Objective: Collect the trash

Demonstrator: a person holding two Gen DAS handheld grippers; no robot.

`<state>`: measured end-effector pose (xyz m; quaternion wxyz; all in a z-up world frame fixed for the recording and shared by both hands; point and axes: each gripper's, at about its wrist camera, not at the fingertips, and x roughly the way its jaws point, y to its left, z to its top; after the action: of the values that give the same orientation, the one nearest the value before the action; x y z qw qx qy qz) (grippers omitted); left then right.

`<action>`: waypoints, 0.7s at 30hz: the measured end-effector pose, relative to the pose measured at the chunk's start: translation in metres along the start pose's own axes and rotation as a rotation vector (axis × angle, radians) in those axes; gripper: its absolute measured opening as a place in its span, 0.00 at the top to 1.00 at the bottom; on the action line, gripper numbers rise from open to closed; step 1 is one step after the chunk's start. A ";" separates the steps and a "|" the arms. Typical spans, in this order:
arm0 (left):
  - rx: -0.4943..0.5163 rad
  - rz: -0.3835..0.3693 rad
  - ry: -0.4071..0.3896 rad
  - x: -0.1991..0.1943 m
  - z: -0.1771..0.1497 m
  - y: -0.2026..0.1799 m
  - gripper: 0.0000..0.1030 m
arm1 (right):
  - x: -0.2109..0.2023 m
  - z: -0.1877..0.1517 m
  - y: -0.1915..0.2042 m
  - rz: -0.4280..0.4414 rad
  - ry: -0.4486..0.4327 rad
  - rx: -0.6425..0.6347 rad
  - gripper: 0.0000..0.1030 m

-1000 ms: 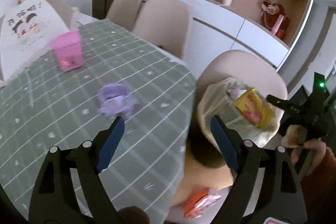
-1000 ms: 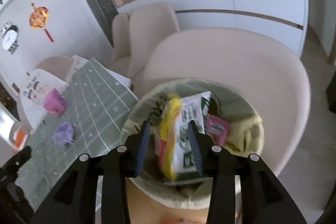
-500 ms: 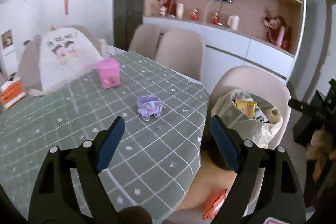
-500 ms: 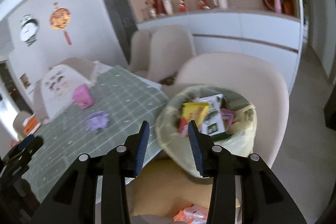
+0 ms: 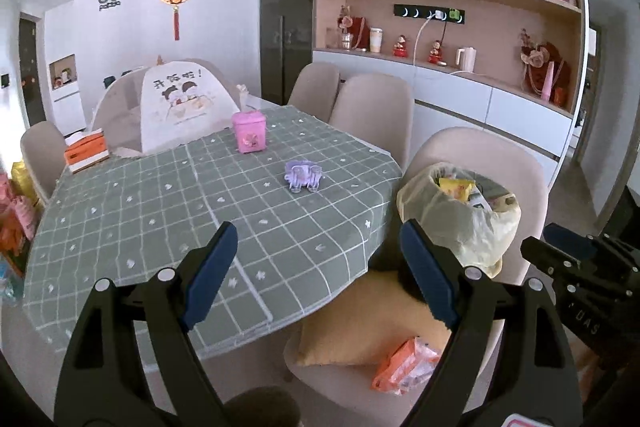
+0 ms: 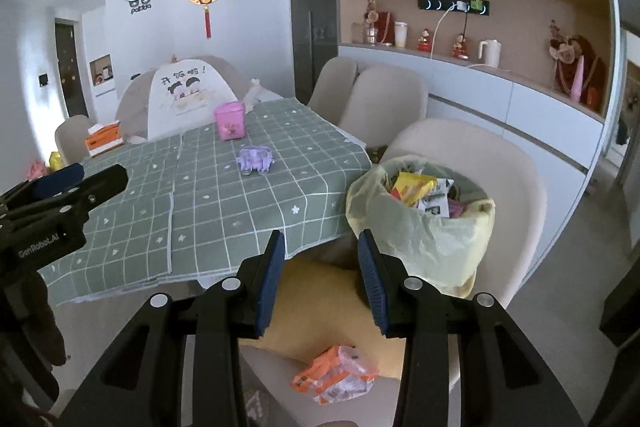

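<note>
Yellow bag (image 6: pixel 420 231) hides bin; left tool (image 5: pixel 320 267) wide open, right tool (image 6: pixel 322 277) half-open, both empty

Pale yellow trash bag (image 6: pixel 420 231) stands open, full of wrappers (image 6: pixel 414 187).

One lined trash bin (image 6: pixel 420 227), one pink box (image 6: pixel 229 121), one purple holder (image 6: pixel 255 159), two tissue packs (image 6: pixel 102 139) (image 6: pixel 336 373).

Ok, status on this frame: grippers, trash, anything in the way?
Left gripper open, empty. Right gripper open, empty. Trash bag on chair, wrappers inside. Orange wrapper loose on chair seat, nothing blocking it.
</note>
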<state>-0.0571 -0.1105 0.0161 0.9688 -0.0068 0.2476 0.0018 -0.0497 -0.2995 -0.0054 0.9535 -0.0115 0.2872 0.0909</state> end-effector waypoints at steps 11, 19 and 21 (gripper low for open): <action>0.019 -0.009 -0.015 -0.024 -0.009 -0.016 0.23 | -0.035 -0.014 -0.013 -0.055 -0.047 0.043 0.64; 0.035 -0.010 -0.025 -0.031 -0.010 -0.026 0.23 | -0.041 -0.017 -0.017 -0.055 -0.057 0.044 0.64; 0.038 -0.011 -0.024 -0.030 -0.010 -0.026 0.23 | -0.042 -0.018 -0.019 -0.057 -0.056 0.046 0.64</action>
<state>-0.0882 -0.1371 0.0225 0.9717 0.0105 0.2359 -0.0082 -0.0905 -0.3261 0.0023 0.9633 0.0050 0.2620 0.0574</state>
